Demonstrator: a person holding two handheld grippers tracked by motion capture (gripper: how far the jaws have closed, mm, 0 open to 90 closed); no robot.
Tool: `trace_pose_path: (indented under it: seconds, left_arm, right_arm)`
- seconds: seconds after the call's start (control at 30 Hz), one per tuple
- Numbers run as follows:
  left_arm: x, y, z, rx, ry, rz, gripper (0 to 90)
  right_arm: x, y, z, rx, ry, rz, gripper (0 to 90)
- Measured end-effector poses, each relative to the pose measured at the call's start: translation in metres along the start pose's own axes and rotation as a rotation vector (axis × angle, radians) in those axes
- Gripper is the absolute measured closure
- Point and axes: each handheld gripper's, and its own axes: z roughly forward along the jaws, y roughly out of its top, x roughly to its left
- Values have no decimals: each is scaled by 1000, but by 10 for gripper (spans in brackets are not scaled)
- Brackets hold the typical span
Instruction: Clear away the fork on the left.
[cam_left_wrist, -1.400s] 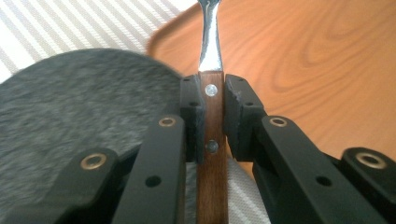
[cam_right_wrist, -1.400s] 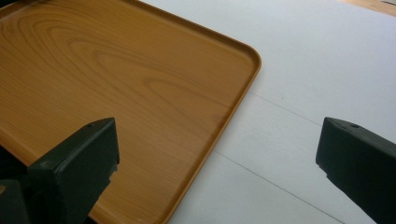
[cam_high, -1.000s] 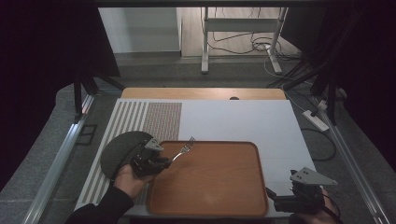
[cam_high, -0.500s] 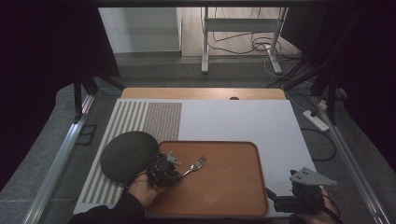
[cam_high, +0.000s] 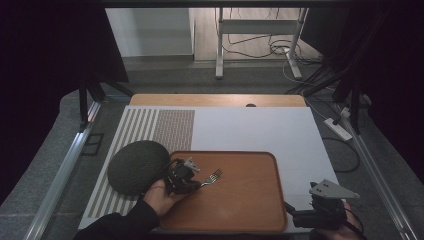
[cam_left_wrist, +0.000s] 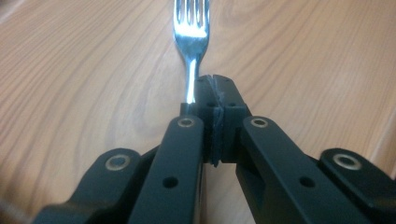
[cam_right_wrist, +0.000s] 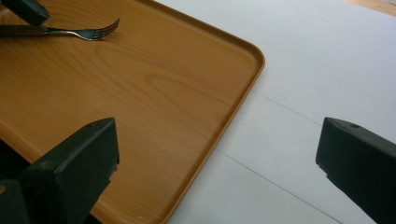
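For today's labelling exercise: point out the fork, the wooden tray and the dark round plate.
fork (cam_left_wrist: 191, 32), left gripper view, on the base of its tines
wooden tray (cam_high: 245, 200), high view, on its bare floor
dark round plate (cam_high: 135, 166), high view, on its middle

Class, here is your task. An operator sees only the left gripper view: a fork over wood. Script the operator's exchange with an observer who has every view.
Operator: What is that wood?
Observer: A wooden tray on a white mat; the fork is over the tray's left part.
Operator: Anything beside the tray?
Observer: A dark round plate, just off its left edge.
Operator: And the other hand?
Observer: The right gripper waits by the tray's near right corner, jaws open.
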Motion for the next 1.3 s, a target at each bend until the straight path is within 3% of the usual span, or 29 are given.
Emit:
trace_pose_path:
  seconds: [0.13,0.23,0.37,0.67,1.3]
  left_arm:
    - [-2,10,14,36,-8,38,889]
    - [-2,12,21,61,13,60,889]
    - [4,12,19,61,45,41,889]
    - [30,4,9,74,100,-43,889]
    - [69,-12,-6,97,157,-173,888]
  right_arm:
    - [0,0,0,-1,2,2,0]
    - [-1,0,0,-3,3,4,0]
    - [-1,-1,0,-4,5,3,0]
    - [0,0,0,-4,6,1,0]
    - [0,0,0,-4,7,-5,0]
